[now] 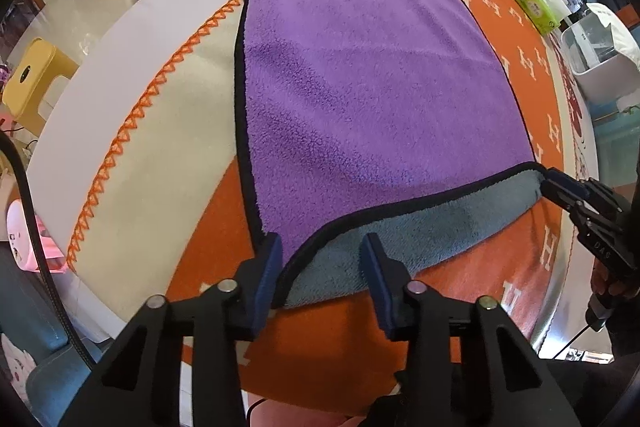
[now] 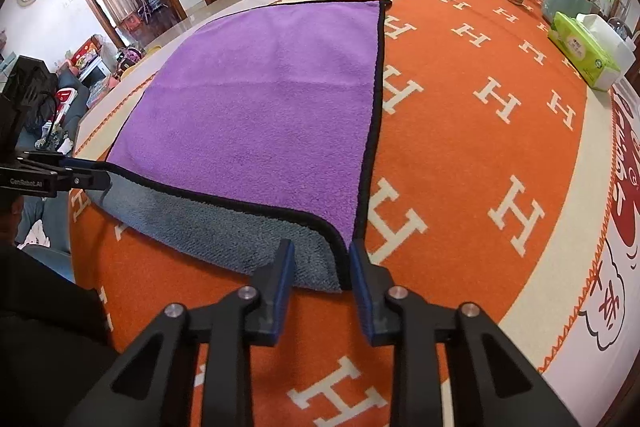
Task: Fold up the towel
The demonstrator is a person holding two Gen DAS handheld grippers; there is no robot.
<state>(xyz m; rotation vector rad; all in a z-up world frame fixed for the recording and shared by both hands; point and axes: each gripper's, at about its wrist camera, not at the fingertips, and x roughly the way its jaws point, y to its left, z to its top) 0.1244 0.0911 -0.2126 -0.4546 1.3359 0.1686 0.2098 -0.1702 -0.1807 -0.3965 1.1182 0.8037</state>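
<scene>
A: Where is the towel (image 1: pixel 360 75)?

B: Flat on the desk (image 2: pixel 460 147), purple on top, grey under the lifted near edge.

A: What could go wrong?

B: The left gripper (image 1: pixel 322 279) and right gripper (image 2: pixel 322 267) have jaws apart around the corners. A weak pinch drops them.

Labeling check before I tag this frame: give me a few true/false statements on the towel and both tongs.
1. The purple towel lies on an orange cloth patterned with white H letters. True.
2. The towel's underside is grey. True; it shows along the near edge.
3. The left tongs are clamped shut on the towel. False; their fingers stand apart around the near left corner.
4. The towel is already folded in half. False; it lies spread out, with only the near edge lifted.
5. The right tongs are at the near right corner. True.
</scene>
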